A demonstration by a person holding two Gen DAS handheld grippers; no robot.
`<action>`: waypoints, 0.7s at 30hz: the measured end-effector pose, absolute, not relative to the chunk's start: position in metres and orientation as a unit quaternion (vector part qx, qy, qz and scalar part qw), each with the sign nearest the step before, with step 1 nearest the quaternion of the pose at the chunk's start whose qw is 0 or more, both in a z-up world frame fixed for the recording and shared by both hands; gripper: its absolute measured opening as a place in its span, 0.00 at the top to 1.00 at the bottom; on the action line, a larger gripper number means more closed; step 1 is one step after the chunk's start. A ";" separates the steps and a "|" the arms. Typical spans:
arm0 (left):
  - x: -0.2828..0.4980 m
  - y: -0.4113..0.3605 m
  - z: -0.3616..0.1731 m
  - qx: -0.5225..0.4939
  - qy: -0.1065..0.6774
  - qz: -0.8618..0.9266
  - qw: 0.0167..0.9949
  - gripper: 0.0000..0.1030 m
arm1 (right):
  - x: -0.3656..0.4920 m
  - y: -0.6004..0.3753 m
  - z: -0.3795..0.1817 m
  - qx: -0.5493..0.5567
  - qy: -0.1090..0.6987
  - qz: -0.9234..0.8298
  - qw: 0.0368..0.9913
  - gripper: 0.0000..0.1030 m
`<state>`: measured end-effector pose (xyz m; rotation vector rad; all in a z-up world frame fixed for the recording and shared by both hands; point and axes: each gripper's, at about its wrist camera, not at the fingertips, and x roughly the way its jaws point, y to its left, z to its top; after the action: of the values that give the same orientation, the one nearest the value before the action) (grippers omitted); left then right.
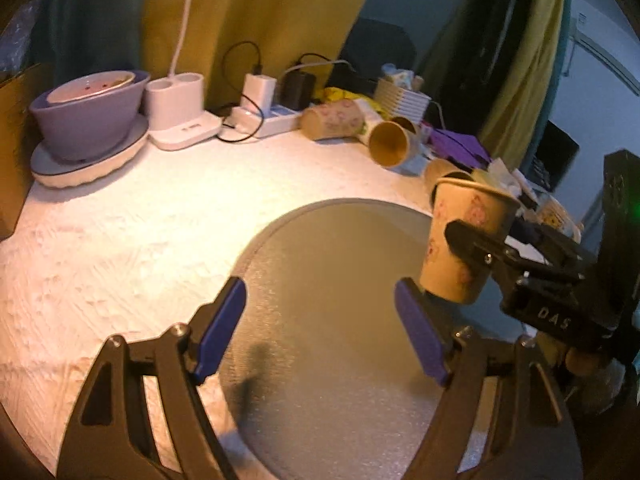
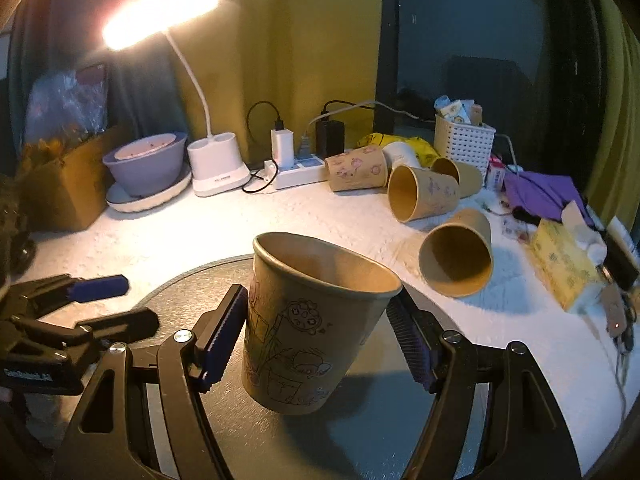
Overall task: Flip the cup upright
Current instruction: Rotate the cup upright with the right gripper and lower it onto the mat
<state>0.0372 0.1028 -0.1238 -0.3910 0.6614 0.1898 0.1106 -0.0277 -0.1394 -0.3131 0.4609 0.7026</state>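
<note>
A tan paper cup with cartoon drawings [image 2: 304, 328] stands mouth up, slightly tilted, between the fingers of my right gripper [image 2: 316, 336], which is shut on it just above the round grey mat [image 2: 360, 432]. The same cup [image 1: 464, 240] shows in the left wrist view at the right, held by the black right gripper [image 1: 476, 248] over the mat [image 1: 328, 320]. My left gripper [image 1: 320, 328] is open and empty above the mat, left of the cup; it shows at the left edge of the right wrist view [image 2: 104, 304].
Several more paper cups [image 2: 424, 196] lie on their sides at the back right of the white table [image 2: 160, 236]. A desk lamp [image 2: 216, 164], power strip [image 2: 296, 172], purple bowl [image 2: 144, 168], white basket [image 2: 464, 140] and tissue box [image 2: 564, 264] line the back and right.
</note>
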 end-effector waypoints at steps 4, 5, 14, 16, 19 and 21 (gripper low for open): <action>0.037 0.100 -0.126 -0.187 0.326 0.094 0.922 0.24 | 0.110 -0.025 -0.141 -0.162 0.226 0.339 0.899 0.28; 0.038 0.100 -0.126 -0.186 0.326 0.093 0.922 0.24 | 0.110 -0.024 -0.142 -0.166 0.227 0.338 0.898 0.28; 0.038 0.098 -0.127 -0.183 0.326 0.090 0.923 0.24 | 0.099 -0.017 -0.149 -0.229 0.226 0.321 0.891 0.28; 0.037 0.098 -0.126 -0.182 0.325 0.089 0.924 0.24 | 0.097 -0.018 -0.149 -0.233 0.227 0.321 0.889 0.28; 0.037 0.097 -0.126 -0.180 0.323 0.088 0.925 0.24 | 0.095 -0.020 -0.150 -0.235 0.231 0.322 0.888 0.28; 0.037 0.096 -0.125 -0.178 0.322 0.087 0.926 0.24 | 0.094 -0.022 -0.151 -0.236 0.233 0.321 0.887 0.28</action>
<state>0.0366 0.0956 -0.1248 -0.3641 0.6597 0.1792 0.0937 -0.0223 -0.1509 -0.4915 0.4852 0.6679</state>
